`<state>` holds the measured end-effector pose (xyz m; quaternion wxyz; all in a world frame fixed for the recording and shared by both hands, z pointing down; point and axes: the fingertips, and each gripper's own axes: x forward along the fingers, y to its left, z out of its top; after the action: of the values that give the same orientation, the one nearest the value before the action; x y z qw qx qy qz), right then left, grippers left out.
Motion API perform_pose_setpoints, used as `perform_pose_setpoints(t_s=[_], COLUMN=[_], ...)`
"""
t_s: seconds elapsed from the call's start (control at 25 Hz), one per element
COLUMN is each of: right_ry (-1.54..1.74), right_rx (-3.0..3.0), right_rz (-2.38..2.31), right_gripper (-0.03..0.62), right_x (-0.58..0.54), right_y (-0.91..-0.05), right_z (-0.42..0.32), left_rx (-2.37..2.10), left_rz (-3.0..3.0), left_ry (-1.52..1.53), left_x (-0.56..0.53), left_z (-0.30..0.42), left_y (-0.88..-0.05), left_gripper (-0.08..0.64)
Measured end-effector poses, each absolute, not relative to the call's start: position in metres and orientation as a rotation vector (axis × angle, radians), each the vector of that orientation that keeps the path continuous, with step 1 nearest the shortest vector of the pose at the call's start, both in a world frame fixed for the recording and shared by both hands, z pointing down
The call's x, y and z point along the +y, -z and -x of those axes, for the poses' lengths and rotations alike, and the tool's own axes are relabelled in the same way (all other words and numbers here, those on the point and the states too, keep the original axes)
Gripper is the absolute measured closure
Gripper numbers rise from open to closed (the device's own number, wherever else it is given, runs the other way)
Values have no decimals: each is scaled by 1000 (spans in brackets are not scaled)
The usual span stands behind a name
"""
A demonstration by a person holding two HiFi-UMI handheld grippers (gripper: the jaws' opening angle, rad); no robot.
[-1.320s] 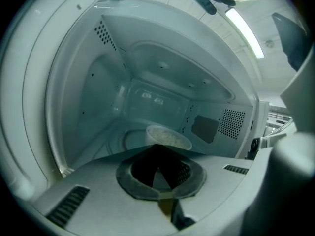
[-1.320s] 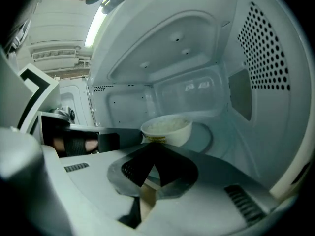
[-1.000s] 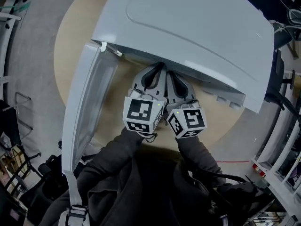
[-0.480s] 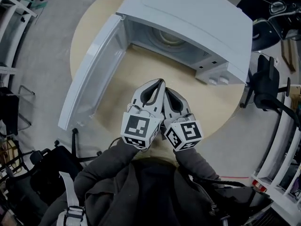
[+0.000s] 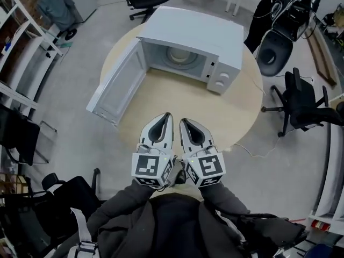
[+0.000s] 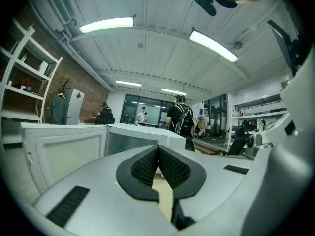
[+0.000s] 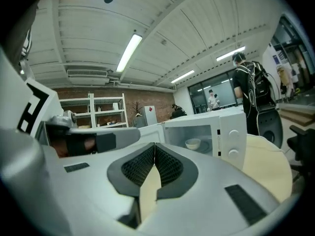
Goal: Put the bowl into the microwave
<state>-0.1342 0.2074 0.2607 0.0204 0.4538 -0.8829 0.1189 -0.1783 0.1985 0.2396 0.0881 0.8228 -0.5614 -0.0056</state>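
The white microwave [image 5: 199,28] stands at the back of the round wooden table [image 5: 220,117] with its door [image 5: 115,87] swung wide to the left. A white bowl [image 5: 177,55] sits on the turntable inside; the right gripper view also shows the bowl [image 7: 193,143] in the lit cavity. My left gripper [image 5: 167,115] and right gripper [image 5: 183,121] are side by side over the table's near edge, well short of the microwave. Both are shut with nothing between the jaws. Each gripper view shows its pads meeting: left gripper [image 6: 158,147], right gripper [image 7: 154,146].
Black office chairs [image 5: 301,98] stand to the right and behind the table, and a dark chair [image 5: 64,195] at the near left. White shelving [image 5: 21,52] lines the left side. A person with a backpack [image 7: 251,90] stands beyond the table. A cable [image 5: 252,155] lies on the floor.
Both grippers have drawn back from the microwave's opening to the table's near edge. The head view has pulled back, so the whole microwave and the bowl inside now show.
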Motion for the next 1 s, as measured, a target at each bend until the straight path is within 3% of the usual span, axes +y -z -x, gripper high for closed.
perform_pose_setpoints(t_s=[0.24,1.0], right_ry=[-346,-215], right_rx=[-2767,-2735], right_rz=[-1436,-1590], right_gripper=[581,583], right_x=[256,251], right_y=[-243,-214], right_z=[129,181], left_rx=[-1682,-1647], left_rz=[-2471,-2626], left_ry=[-130,-119], left_x=[254,252], left_z=[180,228], left_y=[-242,-212], left_gripper=[551,551])
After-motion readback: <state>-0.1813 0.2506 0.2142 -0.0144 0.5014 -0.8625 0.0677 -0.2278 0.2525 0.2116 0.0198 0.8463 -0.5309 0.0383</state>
